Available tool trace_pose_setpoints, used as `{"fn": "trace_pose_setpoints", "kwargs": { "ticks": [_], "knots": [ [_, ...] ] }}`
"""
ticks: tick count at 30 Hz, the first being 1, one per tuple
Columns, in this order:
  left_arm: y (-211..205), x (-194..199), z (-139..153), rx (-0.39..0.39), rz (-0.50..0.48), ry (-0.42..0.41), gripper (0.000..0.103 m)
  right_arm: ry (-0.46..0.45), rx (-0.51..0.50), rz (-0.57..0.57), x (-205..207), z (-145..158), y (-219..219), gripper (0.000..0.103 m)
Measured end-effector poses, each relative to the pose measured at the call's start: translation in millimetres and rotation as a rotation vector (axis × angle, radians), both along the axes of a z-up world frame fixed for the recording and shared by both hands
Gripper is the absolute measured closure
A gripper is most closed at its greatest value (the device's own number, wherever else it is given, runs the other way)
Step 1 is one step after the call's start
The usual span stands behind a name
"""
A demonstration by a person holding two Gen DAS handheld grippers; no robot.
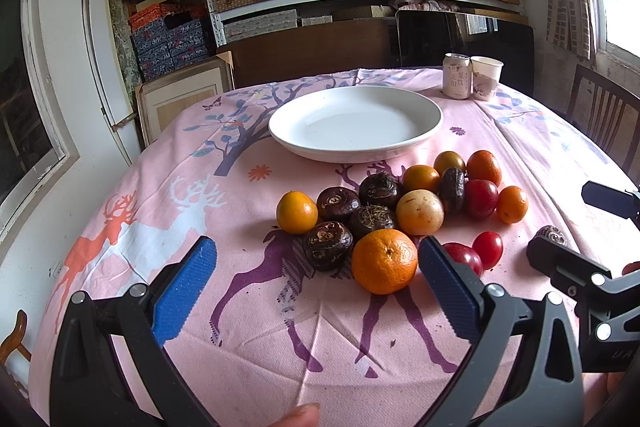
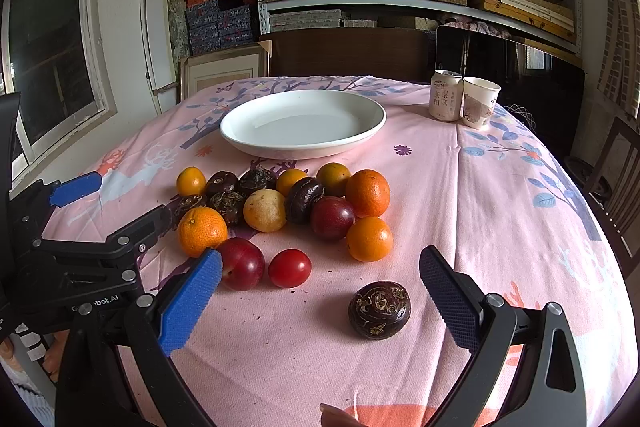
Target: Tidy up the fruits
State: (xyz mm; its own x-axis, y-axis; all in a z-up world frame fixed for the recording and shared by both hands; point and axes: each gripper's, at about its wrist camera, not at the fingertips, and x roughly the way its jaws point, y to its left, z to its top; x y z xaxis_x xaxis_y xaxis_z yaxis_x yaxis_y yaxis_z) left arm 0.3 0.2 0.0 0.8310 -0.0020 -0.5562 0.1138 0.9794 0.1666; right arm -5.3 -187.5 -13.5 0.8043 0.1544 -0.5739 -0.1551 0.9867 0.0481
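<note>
A heap of fruit lies on the pink tablecloth in front of a white plate [image 1: 434, 115] [image 2: 378, 119] that holds nothing. The heap has oranges, yellow fruits, red plums and dark brown water chestnuts. My left gripper [image 1: 318, 259] stands open above the cloth, just short of a large orange [image 1: 384, 261] and a water chestnut [image 1: 327, 245]. My right gripper [image 2: 320, 273] is open too; between its fingers, apart from the pads, lie a lone water chestnut [image 2: 379, 309] and a red plum [image 2: 289, 267]. A second plum [image 2: 241, 263] sits by the right gripper's left pad [image 2: 192, 303].
A drinks can [image 1: 457, 75] [image 2: 445, 95] and a paper cup [image 1: 485, 77] [image 2: 479, 102] stand at the table's far right. Shelves of boxes fill the back wall. A wooden chair [image 1: 608, 123] stands at the right, a window at the left.
</note>
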Motion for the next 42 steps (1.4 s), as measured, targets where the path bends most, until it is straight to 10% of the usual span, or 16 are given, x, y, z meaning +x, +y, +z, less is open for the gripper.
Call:
{"fn": "trace_pose_setpoints", "kwargs": {
  "ticks": [42],
  "knots": [
    [-4.3,-6.5,2.7,-0.002,-0.013,-0.019,0.004,-0.023,-0.001,0.004,-5.9,5.1,0.3,0.003]
  ]
}}
